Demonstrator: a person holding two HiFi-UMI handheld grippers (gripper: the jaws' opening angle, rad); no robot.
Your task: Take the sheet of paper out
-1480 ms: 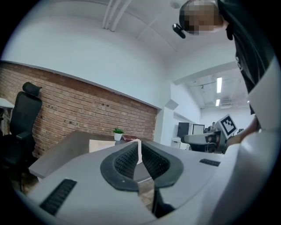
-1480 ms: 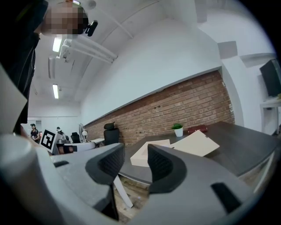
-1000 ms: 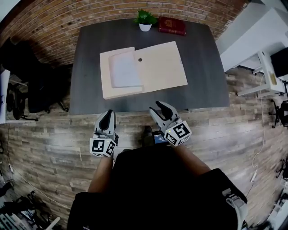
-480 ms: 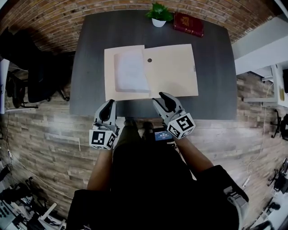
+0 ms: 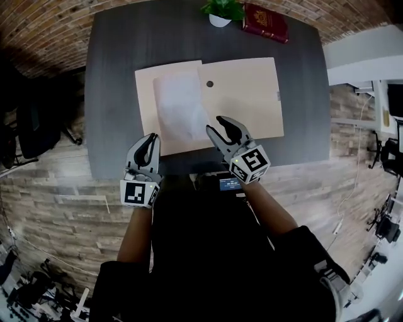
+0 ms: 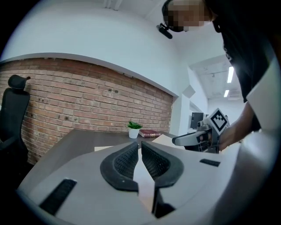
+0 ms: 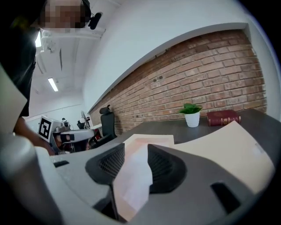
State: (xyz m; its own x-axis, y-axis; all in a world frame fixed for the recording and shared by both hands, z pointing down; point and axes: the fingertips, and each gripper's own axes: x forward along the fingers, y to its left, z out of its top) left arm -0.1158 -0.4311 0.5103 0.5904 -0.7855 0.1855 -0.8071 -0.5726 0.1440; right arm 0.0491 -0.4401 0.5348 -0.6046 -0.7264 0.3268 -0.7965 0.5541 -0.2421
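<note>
Brick wall point(image 5: 44, 28) backs a dark grey surface point(image 5: 113, 75) carrying an open tan folder point(image 5: 245, 94). The white sheet of paper point(image 5: 179, 104) lies flat on the folder's left half. A potted plant point(image 5: 220, 11) and a red book point(image 5: 266, 22) stand at the far edge. The left gripper point(image 5: 150, 139) hangs at the near edge of the surface, just short of the folder; its fingers point(image 6: 125, 160) are closed to a thin slit, holding nothing. The right gripper point(image 5: 219, 126) is over the folder's near edge, beside the sheet's near right corner, with its fingers point(image 7: 164, 169) spread and empty.
</note>
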